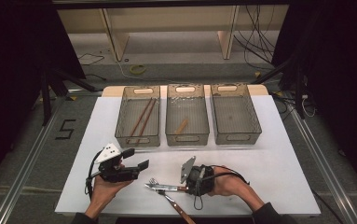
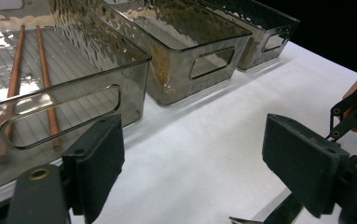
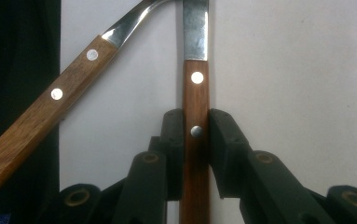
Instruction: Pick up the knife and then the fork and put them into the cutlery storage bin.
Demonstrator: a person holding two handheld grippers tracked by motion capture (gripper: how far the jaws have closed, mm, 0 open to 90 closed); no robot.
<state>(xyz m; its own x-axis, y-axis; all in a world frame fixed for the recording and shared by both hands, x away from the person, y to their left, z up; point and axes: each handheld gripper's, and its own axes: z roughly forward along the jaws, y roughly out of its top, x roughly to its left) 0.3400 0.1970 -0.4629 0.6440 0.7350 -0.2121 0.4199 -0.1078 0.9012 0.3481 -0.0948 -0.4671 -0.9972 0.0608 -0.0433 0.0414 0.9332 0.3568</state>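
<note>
Item: knife (image 3: pixel 195 93), wooden handle, steel blade — lies flat on the white counter (image 1: pixel 260 154) near its front edge, long axis in line with the right gripper (image 3: pixel 195 135), blade pointing away from it towards the left gripper (image 1: pixel 136 158). Right gripper pads pinch the handle from both sides. Fork (image 3: pixel 50 98), matching handle, lies just beside at an angle. Left gripper stands wide and empty, farther off — aimed at the three bins (image 1: pixel 187 114).
</note>
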